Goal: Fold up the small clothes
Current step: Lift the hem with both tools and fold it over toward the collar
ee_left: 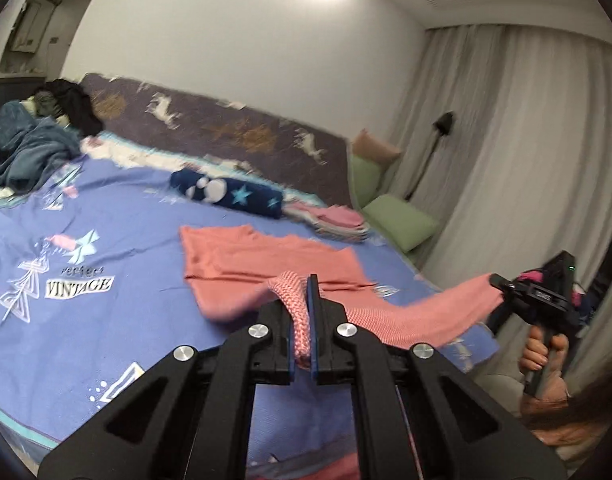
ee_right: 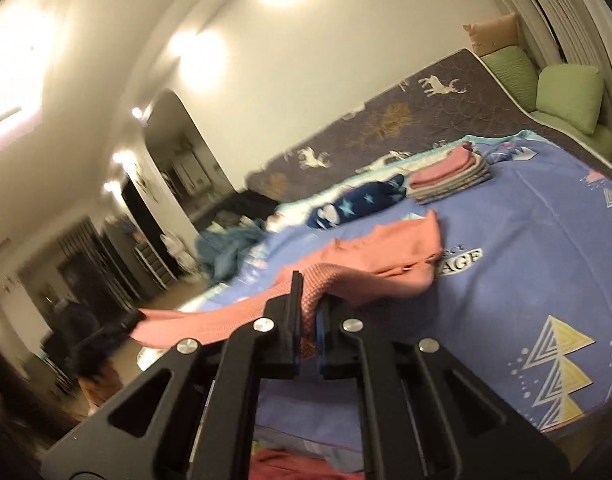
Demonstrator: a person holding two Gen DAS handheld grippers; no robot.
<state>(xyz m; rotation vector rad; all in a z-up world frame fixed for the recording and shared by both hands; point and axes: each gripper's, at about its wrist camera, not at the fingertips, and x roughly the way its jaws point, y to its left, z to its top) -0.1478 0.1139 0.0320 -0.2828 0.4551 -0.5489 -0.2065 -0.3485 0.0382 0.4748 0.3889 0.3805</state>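
**A:** ok so going left to right in the left wrist view, what's lying on the bed?

**B:** far left there's a teal blanket bunching up with some dark clothes piled behind it. The blue sheet with the "VINTAGE" print is covering the mattress. Further along a navy star-print roll is sitting near the headboard, and just right of that a stack of folded clothes, pink on top.

**B:** the actual task thing, the coral-pink garment, is partly lying flat mid-bed, with its near edge getting held up off the sheet.

**A:** and the grippers?

**B:** left gripper is clamping down on one corner of that near edge, jaws basically closed with just the knit fabric bunched between the pads. Over on the right the right gripper is pinching the other end, so the fabric is stretching between the two like a band. You can see a hand wrapping its handle.

**A:** right wrist view agreeing?

**B:** yep, same deal there: the right gripper is squeezing tight on the pink knit edge, the garment trailing off to the left toward the other tool, which is too dark and blurry to make out. Green pillows are sitting in the far right corner.
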